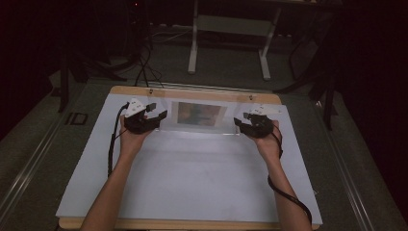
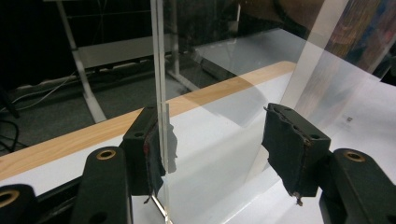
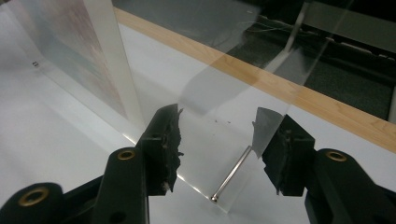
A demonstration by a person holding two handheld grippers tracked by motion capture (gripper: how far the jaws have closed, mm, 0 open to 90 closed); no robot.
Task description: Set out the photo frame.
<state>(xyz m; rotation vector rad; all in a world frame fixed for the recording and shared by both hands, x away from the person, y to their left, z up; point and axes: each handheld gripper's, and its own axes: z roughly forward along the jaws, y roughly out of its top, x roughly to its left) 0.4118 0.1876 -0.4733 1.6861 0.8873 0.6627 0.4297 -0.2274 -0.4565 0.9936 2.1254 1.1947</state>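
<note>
A clear acrylic picture frame (image 1: 199, 115) with a coloured print inside stands upright near the far edge of the white tabletop (image 1: 192, 178). My left gripper (image 1: 156, 115) is at the frame's left end and my right gripper (image 1: 240, 122) at its right end. In the left gripper view the jaws (image 2: 215, 149) stand open, and the frame's clear edge (image 2: 160, 70) rises between them, close beside the left pad (image 2: 150, 156). In the right gripper view the open jaws (image 3: 217, 149) straddle a clear corner of the frame (image 3: 70, 46) with a metal pin (image 3: 231, 175); neither pad presses on it.
The white top lies on a wooden board whose far edge (image 1: 192, 92) runs just behind the frame. Beyond it, on the dark floor, stand a white-legged stand (image 1: 228, 43) and loose cables (image 1: 144, 67). A cable trails from each gripper along the forearm.
</note>
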